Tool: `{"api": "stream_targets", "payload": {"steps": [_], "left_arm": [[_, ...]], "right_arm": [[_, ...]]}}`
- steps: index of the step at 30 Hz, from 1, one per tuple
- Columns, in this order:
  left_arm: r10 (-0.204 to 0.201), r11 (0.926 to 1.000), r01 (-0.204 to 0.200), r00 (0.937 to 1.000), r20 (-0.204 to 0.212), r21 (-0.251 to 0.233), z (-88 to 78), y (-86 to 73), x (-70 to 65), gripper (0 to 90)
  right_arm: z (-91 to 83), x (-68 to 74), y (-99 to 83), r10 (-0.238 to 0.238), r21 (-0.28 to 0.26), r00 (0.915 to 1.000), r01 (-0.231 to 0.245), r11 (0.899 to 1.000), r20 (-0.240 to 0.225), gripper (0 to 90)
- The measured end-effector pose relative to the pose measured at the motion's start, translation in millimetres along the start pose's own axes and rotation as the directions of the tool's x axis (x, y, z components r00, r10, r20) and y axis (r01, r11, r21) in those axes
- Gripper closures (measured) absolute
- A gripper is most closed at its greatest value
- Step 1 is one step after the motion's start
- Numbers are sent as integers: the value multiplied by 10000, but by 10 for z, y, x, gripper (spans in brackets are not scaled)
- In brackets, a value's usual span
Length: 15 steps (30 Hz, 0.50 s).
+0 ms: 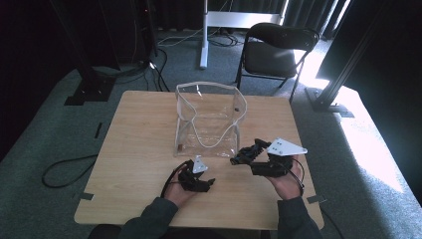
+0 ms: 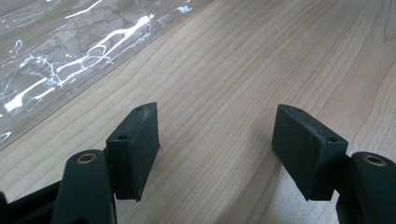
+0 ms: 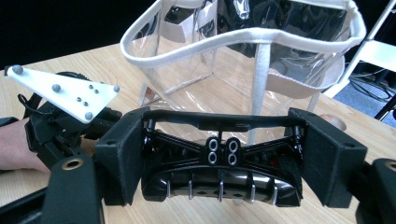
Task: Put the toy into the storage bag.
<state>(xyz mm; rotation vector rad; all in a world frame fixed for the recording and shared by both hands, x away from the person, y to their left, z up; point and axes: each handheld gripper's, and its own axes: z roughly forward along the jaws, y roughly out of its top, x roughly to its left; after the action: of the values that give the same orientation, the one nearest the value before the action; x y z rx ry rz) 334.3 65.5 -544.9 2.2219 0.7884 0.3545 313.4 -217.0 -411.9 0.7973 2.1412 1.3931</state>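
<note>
Right tool: jaws closed on a black hair claw clip, held crosswise before the clear bag (probably its destination).
Left tool: open, empty, low over the desk.

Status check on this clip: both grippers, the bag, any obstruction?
Left gripper open, empty, low over the table. Right gripper shut on black hair claw clip. Clear bag upright, mouth open, ahead of both. Nothing between.
</note>
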Motion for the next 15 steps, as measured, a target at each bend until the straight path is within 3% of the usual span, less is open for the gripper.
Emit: {"api": "stream_targets", "payload": {"steps": [15], "left_arm": [[-16,10000,16,10000,-4,-15,1,-1,0,326]], "right_arm": [[-46,-61,146,112,-198,9999,-110,9997,80,245]]}}
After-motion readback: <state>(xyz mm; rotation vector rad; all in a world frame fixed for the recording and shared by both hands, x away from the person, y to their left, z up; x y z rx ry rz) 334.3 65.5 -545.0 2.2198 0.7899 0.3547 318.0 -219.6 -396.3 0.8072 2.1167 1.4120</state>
